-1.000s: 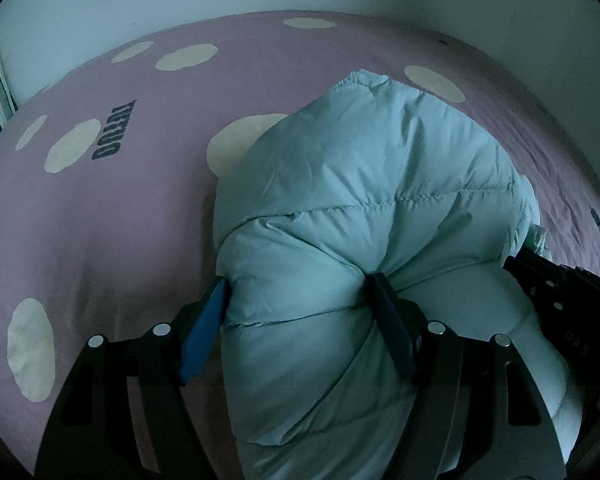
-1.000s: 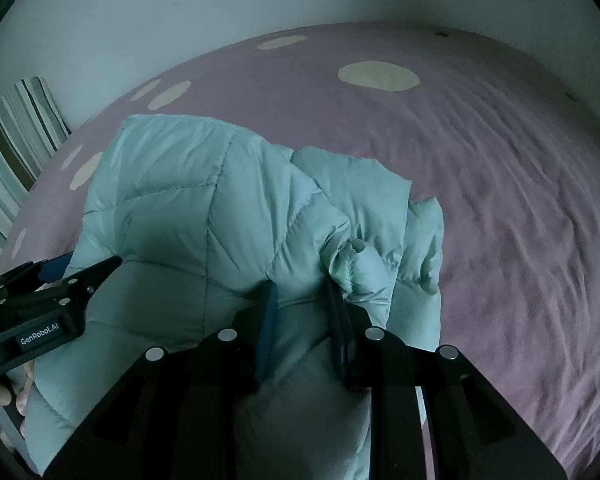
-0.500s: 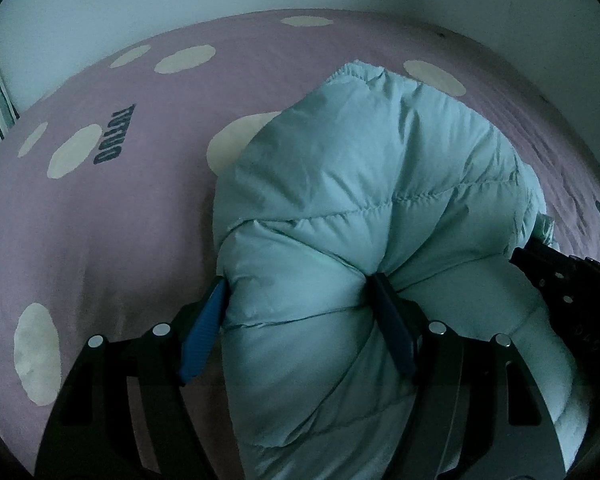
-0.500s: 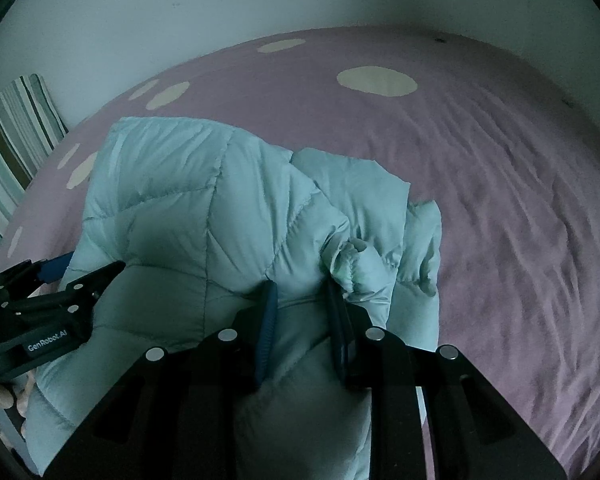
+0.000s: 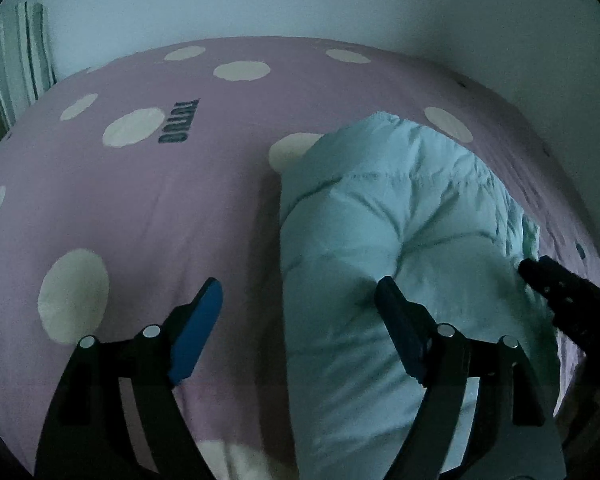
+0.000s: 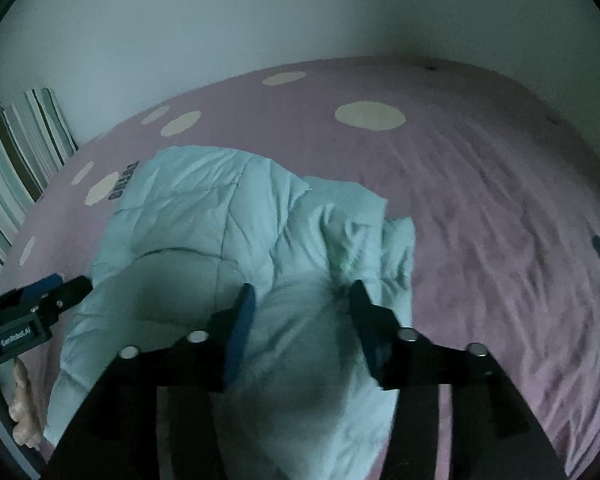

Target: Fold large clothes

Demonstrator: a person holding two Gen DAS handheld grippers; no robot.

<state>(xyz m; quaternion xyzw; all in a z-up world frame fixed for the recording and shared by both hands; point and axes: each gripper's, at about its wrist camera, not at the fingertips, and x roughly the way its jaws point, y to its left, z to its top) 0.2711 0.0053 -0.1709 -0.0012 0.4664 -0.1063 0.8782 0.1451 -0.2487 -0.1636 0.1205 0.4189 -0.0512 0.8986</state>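
From the left wrist camera, the pale mint-green quilted puffer jacket (image 5: 400, 240) lies bundled on the mauve bedspread with cream polka dots (image 5: 140, 208), toward the right of the view and near the front edge of the bed. The left gripper (image 5: 298, 300) has its jaws spread wide; the right-hand pad touches or lies just against the jacket's flank, while the left-hand pad hangs over bare bedspread, so nothing is clamped. My reading is that the fold has been laid and the grip let go. To finish this step well, draw the open jaws straight back without snagging the slippery shell, then press the puffy stack flat, since trapped air will likely make it spring open. The jacket's lower end runs out of frame behind the gripper body, and dim light blurs the seams. A dark gripper tip, the right gripper (image 5: 548, 280), enters at the right edge.

From the right wrist camera, the right gripper's jaws stand moderately apart, straddling a ridge of the jacket; whether the pads touch fabric I cannot tell, as the picture is motion-blurred. The crumpled part between and beyond them, perhaps a cuff or collar, is hard to identify. A striped cloth (image 6: 24, 148) leans by the wall at left.
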